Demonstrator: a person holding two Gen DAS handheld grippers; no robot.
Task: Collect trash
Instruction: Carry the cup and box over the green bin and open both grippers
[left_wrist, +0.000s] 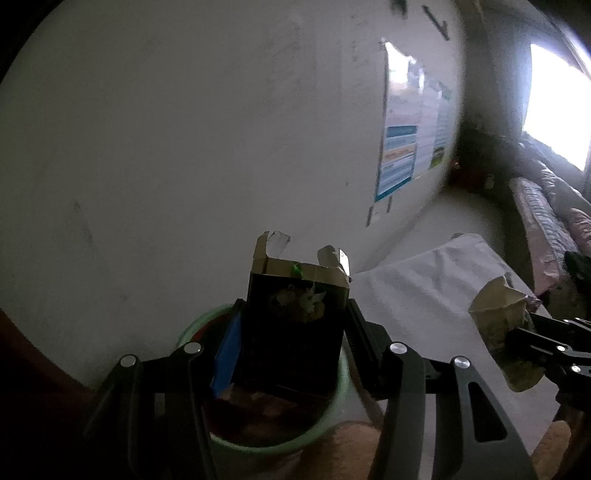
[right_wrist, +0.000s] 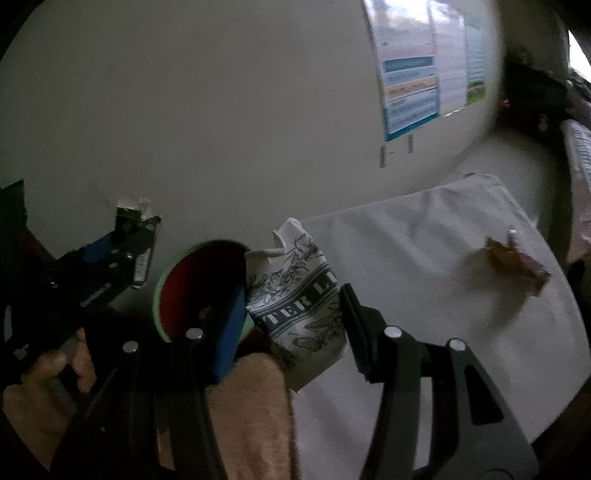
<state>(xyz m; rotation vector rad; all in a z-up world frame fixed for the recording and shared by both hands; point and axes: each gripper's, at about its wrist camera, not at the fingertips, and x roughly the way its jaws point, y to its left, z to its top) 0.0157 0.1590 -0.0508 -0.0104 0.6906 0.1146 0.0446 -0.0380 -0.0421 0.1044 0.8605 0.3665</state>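
Note:
My left gripper (left_wrist: 291, 325) is shut on a dark cardboard box (left_wrist: 291, 314) with torn open flaps and holds it upright just above a green bin (left_wrist: 341, 384). The same box (right_wrist: 138, 251) and gripper show at the left of the right wrist view. My right gripper (right_wrist: 295, 306) is shut on a crumpled white paper cup (right_wrist: 299, 299) with dark printed lettering, held beside the green bin (right_wrist: 162, 291), whose inside looks red. The cup (left_wrist: 506, 332) also shows at the right of the left wrist view. A brown crumpled wrapper (right_wrist: 513, 262) lies on the white cloth.
A table under a white cloth (right_wrist: 424, 258) stretches to the right of the bin. A plain wall with a blue poster (left_wrist: 402, 147) stands behind. An orange-brown fabric (right_wrist: 251, 406) lies below the bin. Bedding (left_wrist: 546, 221) and a bright window (left_wrist: 554, 103) are at the far right.

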